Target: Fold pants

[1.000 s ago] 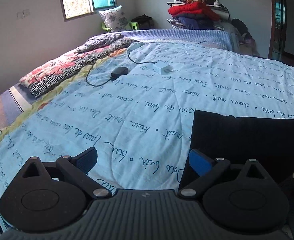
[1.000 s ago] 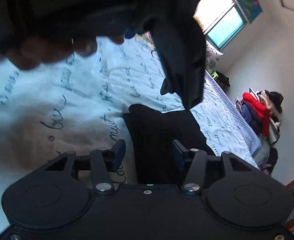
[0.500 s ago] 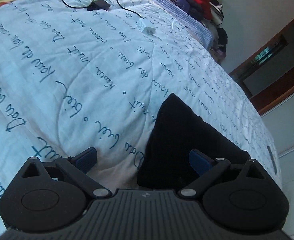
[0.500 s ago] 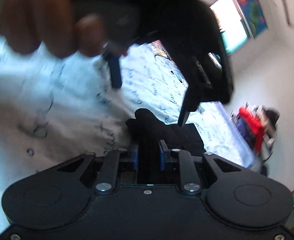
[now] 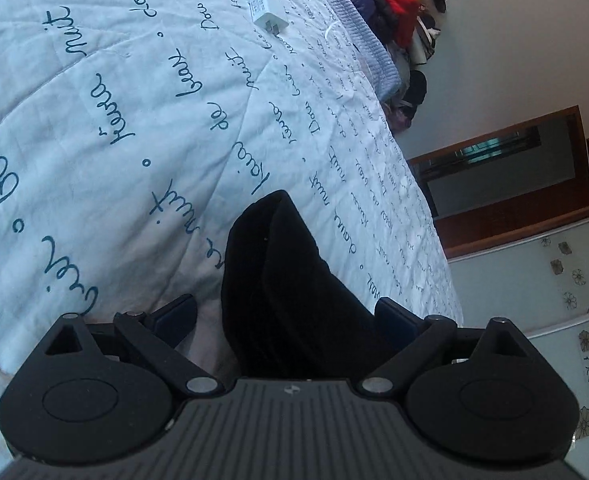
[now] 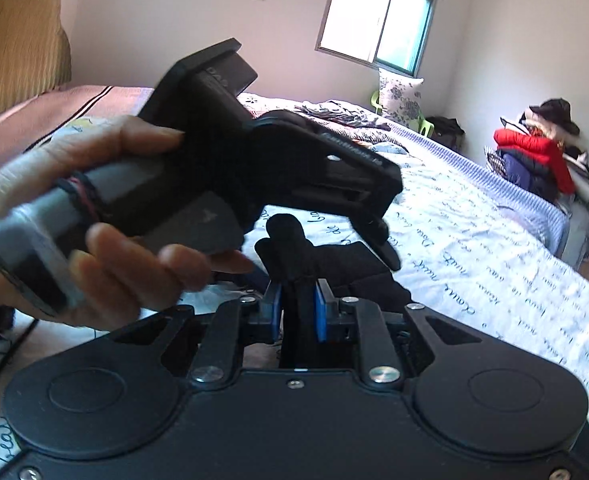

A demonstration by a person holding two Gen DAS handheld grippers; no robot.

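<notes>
- We are at the start of a fold: our right tool (image 6: 297,305) is pinched tight on a bunched edge of the black pants (image 6: 334,264), which poke up between its blue pads
- The pants lie on the bed (image 5: 134,100), on the pale cover with blue writing, near its edge
- Our left tool (image 5: 288,314) is spread wide, with a thick fold of the pants between its two sides; the pads do not press on the cloth yet
- In the right view we see a hand (image 6: 106,248) holding the left tool just above the pants
- Next, we think the left tool needs to squeeze shut on its edge, and then both can lift and carry the cloth over
- A second ago the right tool was wider around the cloth; its sides have just been closing on it
- The left view was level then and the pants lay flat; now it is tipped and the cloth is humped up
</notes>
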